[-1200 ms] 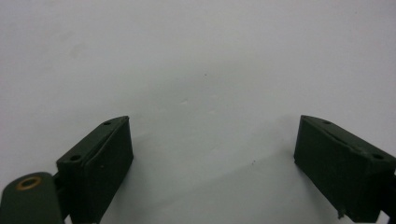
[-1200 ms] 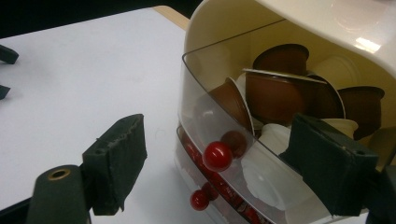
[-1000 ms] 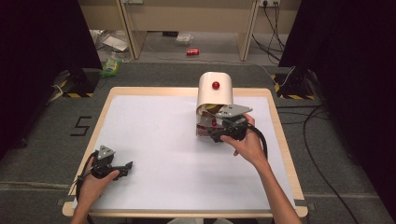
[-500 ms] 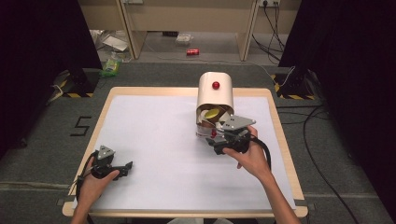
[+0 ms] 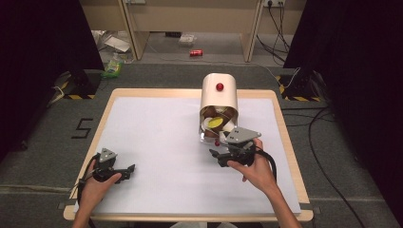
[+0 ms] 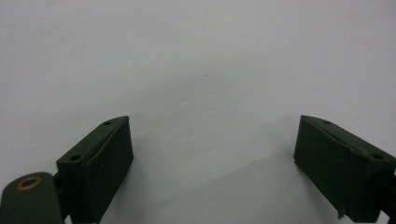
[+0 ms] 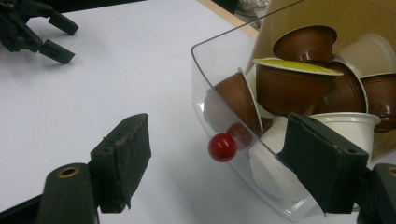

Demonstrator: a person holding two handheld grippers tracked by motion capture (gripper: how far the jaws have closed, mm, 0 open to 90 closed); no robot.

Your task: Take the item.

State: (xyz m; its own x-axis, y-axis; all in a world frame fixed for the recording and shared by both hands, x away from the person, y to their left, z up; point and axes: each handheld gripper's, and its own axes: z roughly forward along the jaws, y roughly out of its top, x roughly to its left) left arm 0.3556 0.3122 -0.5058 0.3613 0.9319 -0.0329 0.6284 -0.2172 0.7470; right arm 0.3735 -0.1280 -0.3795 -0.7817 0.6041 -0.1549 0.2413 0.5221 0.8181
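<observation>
Glossy plastic against matt white.
The clear curved plastic drawer (image 7: 243, 154) and its small red knob (image 7: 222, 147) shine; the white tabletop (image 7: 116, 74) looks smooth, matt.

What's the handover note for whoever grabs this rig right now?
Left gripper: open, empty, resting low on the white table at the near left.
Right gripper: open, empty, just in front of the capsule dispenser, jaws either side of the red knob on its clear drawer but not touching it.
Things: drawer is open and full of brown and white capsules; one has a yellow lid.
Done: drawer open.
Left: probably close on the knob or take a capsule; intent unclear.
</observation>
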